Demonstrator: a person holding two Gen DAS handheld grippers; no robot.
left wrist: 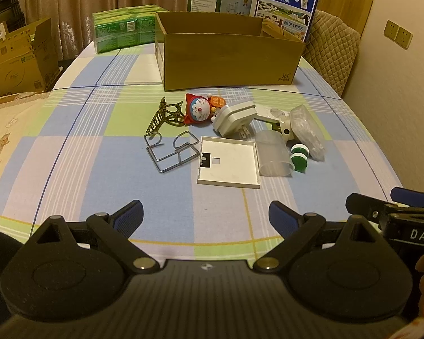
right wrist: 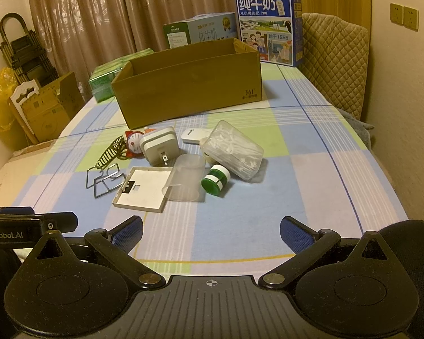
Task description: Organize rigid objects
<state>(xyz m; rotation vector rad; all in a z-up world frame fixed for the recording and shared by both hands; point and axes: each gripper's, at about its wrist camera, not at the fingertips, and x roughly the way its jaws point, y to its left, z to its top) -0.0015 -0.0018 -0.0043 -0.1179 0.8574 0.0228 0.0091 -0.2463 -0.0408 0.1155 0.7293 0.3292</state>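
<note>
A cluster of small objects lies mid-table in front of an open cardboard box (left wrist: pixel 229 65) (right wrist: pixel 189 90). It holds a wire rack (left wrist: pixel 169 151) (right wrist: pixel 104 180), a flat white square cover (left wrist: pixel 229 162) (right wrist: pixel 144 188), a clear cup on its side (left wrist: pixel 272 154) (right wrist: pixel 185 178), a green-and-white jar (left wrist: pixel 299 155) (right wrist: pixel 214 179), a white plug adapter (left wrist: pixel 234 118) (right wrist: pixel 158 145), a Doraemon figure (left wrist: pixel 199 108) (right wrist: pixel 134 142), a striped hair claw (left wrist: pixel 164 114) (right wrist: pixel 110 151) and a clear swab box (left wrist: pixel 308 131) (right wrist: pixel 234 148). My left gripper (left wrist: pixel 206 212) and right gripper (right wrist: pixel 210 230) both stand open and empty, short of the cluster.
Checked cloth covers the table (left wrist: pixel 70 147) (right wrist: pixel 311 169). Green tissue packs (left wrist: pixel 124 26) (right wrist: pixel 104 80) and milk cartons (left wrist: pixel 288 8) (right wrist: pixel 268 28) stand behind the box. A quilted chair back (right wrist: pixel 330 56) is at right, more cardboard boxes (left wrist: pixel 17 59) off the table's left.
</note>
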